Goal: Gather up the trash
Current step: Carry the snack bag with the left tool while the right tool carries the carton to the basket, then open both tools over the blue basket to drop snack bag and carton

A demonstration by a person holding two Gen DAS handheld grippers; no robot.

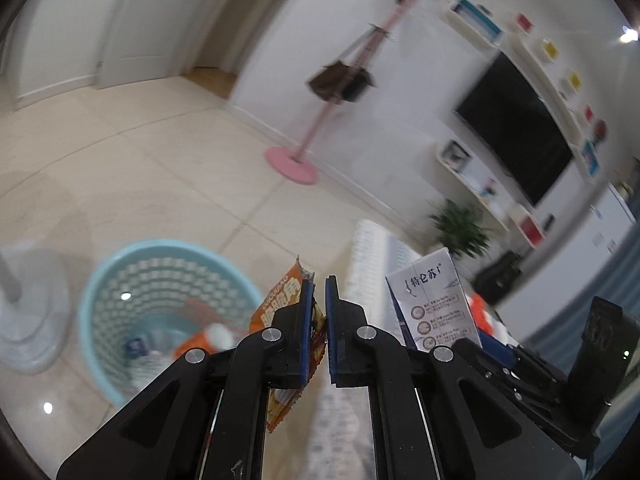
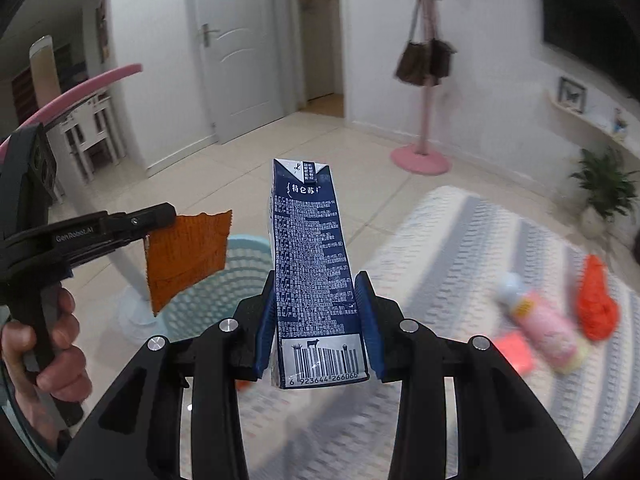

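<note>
Gripping orange wrapper (image 1: pixel 280 312), left gripper (image 1: pixel 319 320) fingers hung beside blue basket (image 1: pixel 100 296); right gripper (image 2: pixel 320 312) fingers clamped milk carton (image 2: pixel 312 256); pink bottle (image 2: pixel 540 320), red scrap (image 2: pixel 596 300) lay on striped worktop (image 2: pixel 460 248).

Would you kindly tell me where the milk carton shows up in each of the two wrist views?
Left wrist view: the milk carton stands lower right, white face showing, beyond the left gripper.
Right wrist view: it fills the centre, dark blue side showing, clamped in the right gripper.
Shared landmark: the pink coat stand.
</note>
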